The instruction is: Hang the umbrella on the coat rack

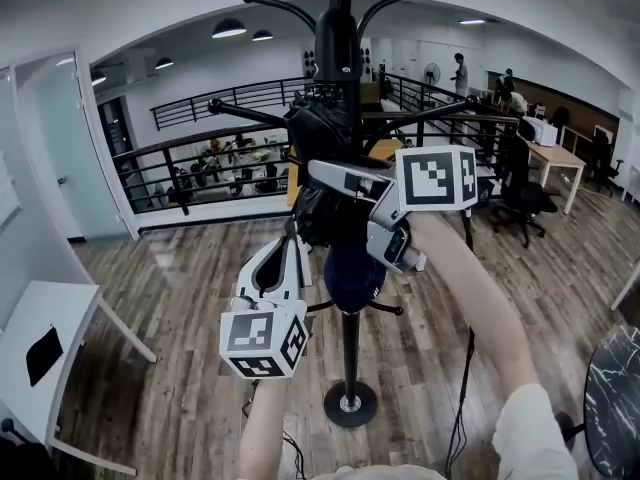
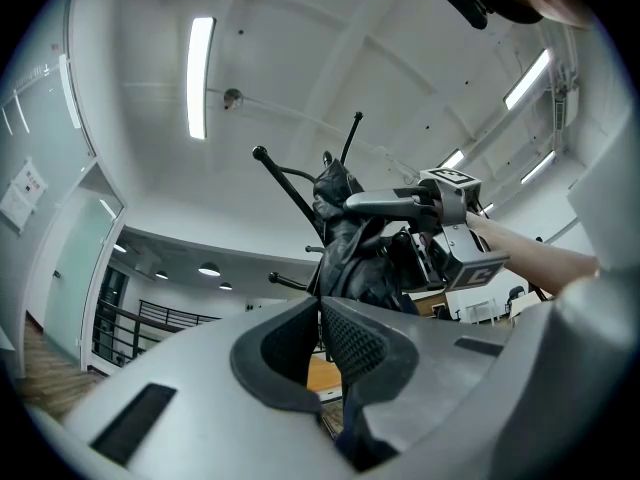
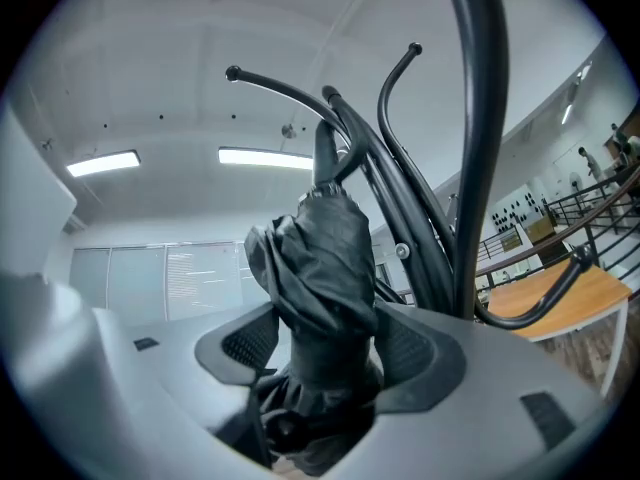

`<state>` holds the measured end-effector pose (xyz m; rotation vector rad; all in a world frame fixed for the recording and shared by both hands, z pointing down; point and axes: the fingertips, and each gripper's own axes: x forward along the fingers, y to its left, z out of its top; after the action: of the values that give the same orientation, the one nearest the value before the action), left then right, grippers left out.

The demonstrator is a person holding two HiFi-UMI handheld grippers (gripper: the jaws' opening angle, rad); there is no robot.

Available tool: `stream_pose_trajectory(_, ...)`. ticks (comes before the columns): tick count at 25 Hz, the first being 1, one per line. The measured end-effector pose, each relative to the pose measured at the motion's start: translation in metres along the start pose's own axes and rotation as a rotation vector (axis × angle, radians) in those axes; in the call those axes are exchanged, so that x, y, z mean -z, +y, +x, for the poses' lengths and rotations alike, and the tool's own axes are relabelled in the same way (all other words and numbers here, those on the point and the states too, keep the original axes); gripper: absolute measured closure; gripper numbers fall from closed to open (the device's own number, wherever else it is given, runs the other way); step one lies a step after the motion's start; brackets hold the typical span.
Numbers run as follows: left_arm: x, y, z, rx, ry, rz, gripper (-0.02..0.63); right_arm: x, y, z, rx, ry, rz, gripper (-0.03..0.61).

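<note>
Office, folded umbrella (image 3: 320,258) upright at coat rack (image 1: 349,368), right claw (image 3: 328,343) spread around it, left claw (image 2: 320,333) pressed together

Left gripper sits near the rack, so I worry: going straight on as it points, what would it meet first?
Probably the bundled black umbrella at the coat rack, just ahead of the left gripper; depth is unclear.

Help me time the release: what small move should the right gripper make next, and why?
Probably draw the right gripper straight back: its jaws stand apart around the folded black umbrella, which seems lodged among the hooks of the black metal coat rack.
</note>
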<state>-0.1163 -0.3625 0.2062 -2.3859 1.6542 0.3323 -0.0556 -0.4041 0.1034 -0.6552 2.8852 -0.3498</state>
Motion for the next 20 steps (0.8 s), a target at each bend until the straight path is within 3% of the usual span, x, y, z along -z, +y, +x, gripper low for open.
stream_pose_trajectory(3,0.005,0.002,-0.007,0.003,-0.008,0.0,0.58,0.011,-0.001,-0.003,-0.005,-0.03,0.026,0.265)
stream_pose_trajectory(9,-0.001,0.001,-0.007,0.013,-0.008,0.006,0.58,-0.005,0.002,-0.013,0.003,-0.1,0.033,0.265)
stream_pose_trajectory(16,0.003,-0.001,-0.011,0.028,-0.004,0.011,0.58,-0.022,0.014,-0.024,0.03,-0.166,-0.034,0.267)
stream_pose_trajectory(20,-0.003,-0.004,-0.009,0.03,-0.015,0.014,0.58,-0.032,0.022,-0.034,0.062,-0.181,-0.125,0.267)
